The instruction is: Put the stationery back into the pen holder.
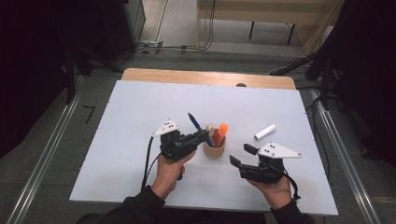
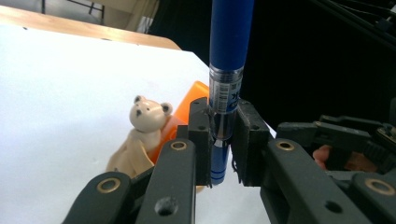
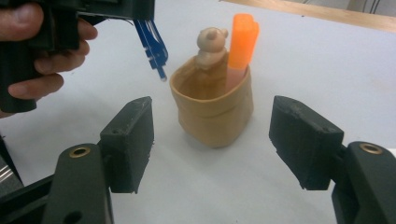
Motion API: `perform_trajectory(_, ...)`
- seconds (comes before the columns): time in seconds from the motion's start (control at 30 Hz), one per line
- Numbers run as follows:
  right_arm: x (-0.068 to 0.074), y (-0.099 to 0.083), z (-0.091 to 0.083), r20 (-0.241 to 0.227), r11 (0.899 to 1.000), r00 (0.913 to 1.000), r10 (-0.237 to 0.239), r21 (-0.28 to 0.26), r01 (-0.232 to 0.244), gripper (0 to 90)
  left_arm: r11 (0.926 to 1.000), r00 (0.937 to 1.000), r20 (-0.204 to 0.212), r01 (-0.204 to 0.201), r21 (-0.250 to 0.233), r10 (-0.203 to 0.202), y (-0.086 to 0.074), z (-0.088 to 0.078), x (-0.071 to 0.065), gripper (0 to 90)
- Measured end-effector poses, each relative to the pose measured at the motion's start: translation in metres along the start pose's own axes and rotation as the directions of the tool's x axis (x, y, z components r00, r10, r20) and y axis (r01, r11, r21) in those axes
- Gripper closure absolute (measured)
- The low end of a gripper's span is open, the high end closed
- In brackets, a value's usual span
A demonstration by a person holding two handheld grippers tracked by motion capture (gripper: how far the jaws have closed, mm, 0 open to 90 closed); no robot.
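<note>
On blue pen (image 2: 229, 70), unreadable barcode label (image 2: 225, 93).

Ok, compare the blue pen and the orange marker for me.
The blue pen is slim and clamped in the left gripper, tip just above the pouch; the orange marker is thicker and stands inside the pouch beside the bear, untouched. Both are writing tools.

Even light from overhead lit the white bench (image 1: 140, 121) brightly, with only faint, soft shadows. The room's left and right edges stayed nearly black. The close views looked slightly soft, with near parts blurred.
</note>
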State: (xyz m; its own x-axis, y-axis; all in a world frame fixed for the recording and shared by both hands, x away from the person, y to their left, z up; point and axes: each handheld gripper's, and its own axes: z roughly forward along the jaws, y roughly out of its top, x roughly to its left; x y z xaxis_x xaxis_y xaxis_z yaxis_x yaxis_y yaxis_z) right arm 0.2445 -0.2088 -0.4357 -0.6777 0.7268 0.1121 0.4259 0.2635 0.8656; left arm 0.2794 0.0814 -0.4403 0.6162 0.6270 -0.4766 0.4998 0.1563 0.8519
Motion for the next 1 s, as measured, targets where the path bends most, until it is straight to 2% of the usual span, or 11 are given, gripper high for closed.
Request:
perform_trajectory(0.3,-0.004,-0.005,0.003,0.013,1.000,0.9999,0.009,0.023,-0.009,28.8,0.9999,0.9994,-0.031,-0.015,-0.002,0.015,0.001,0.008,0.004,79.6)
perform_trajectory(0.67,-0.017,-0.010,0.006,0.045,0.998,0.9980,0.044,0.032,-0.046,28.8,0.9993,0.9973,-0.064,-0.036,0.009,0.037,-0.001,0.018,0.007,79.5)
perform_trajectory(0.87,-0.022,-0.013,0.007,0.058,0.997,0.9965,0.059,0.036,-0.061,28.7,0.9966,0.9922,-0.094,-0.081,0.019,0.082,-0.005,0.022,0.005,79.5)
perform_trajectory(1.0,-0.023,-0.013,0.007,0.062,0.997,0.9961,0.063,0.037,-0.065,28.7,0.9918,0.9850,-0.117,-0.124,0.030,0.127,-0.007,0.024,0.003,79.4)
